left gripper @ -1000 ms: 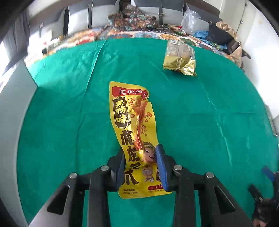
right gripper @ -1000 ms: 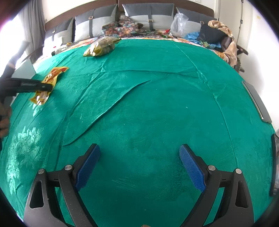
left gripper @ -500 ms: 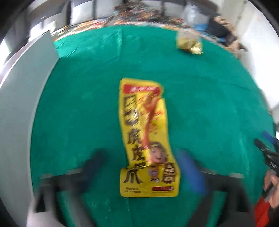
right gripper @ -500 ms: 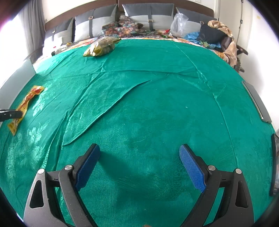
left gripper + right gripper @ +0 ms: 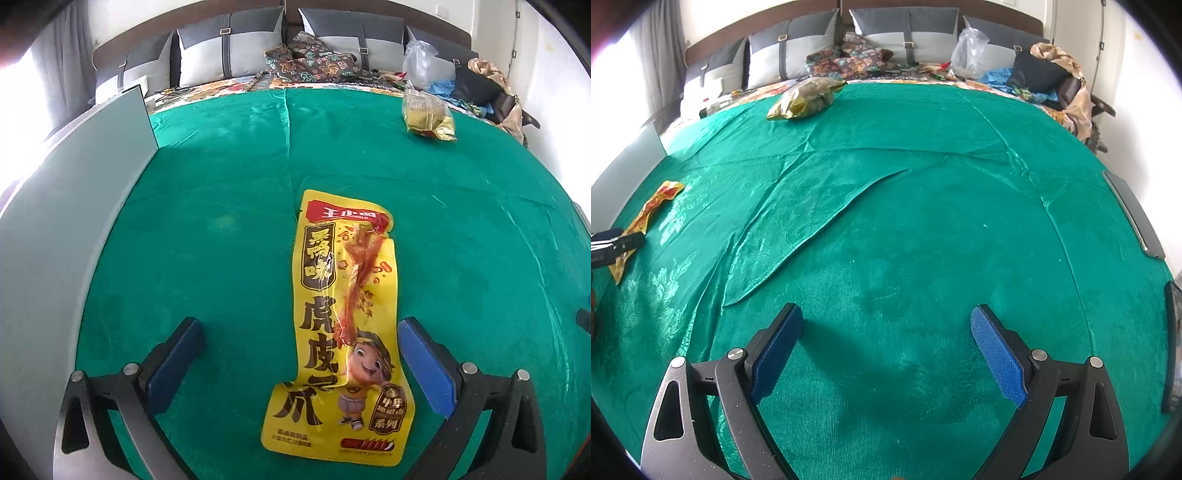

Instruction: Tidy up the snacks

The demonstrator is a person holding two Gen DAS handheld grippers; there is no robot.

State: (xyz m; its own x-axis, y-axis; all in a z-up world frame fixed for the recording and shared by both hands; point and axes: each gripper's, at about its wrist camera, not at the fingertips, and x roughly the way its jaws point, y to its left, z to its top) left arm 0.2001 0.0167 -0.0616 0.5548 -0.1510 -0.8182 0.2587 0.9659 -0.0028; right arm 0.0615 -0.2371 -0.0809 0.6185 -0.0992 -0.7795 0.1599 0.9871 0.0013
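Note:
A long yellow snack packet [image 5: 343, 325] with black Chinese lettering lies flat on the green cloth [image 5: 221, 229]. My left gripper [image 5: 301, 332] is open, its blue pads either side of the packet's near half without touching it. The packet also shows at the far left of the right wrist view [image 5: 650, 210]. A gold snack bag [image 5: 428, 116] lies at the far right of the cloth; it also shows in the right wrist view [image 5: 805, 98] at the back left. My right gripper [image 5: 886, 332] is open and empty over bare cloth.
A grey flat panel [image 5: 74, 206] runs along the cloth's left edge. Pillows [image 5: 229, 55], patterned cushions [image 5: 314, 61] and a clear plastic bag [image 5: 424, 66] lie beyond the far edge. Dark flat devices [image 5: 1134, 218] lie at the right edge. The cloth has raised folds [image 5: 827, 218].
My left gripper opened and let go of the yellow packet, which now lies flat on the cloth nearer the grey panel. The right gripper has not moved.

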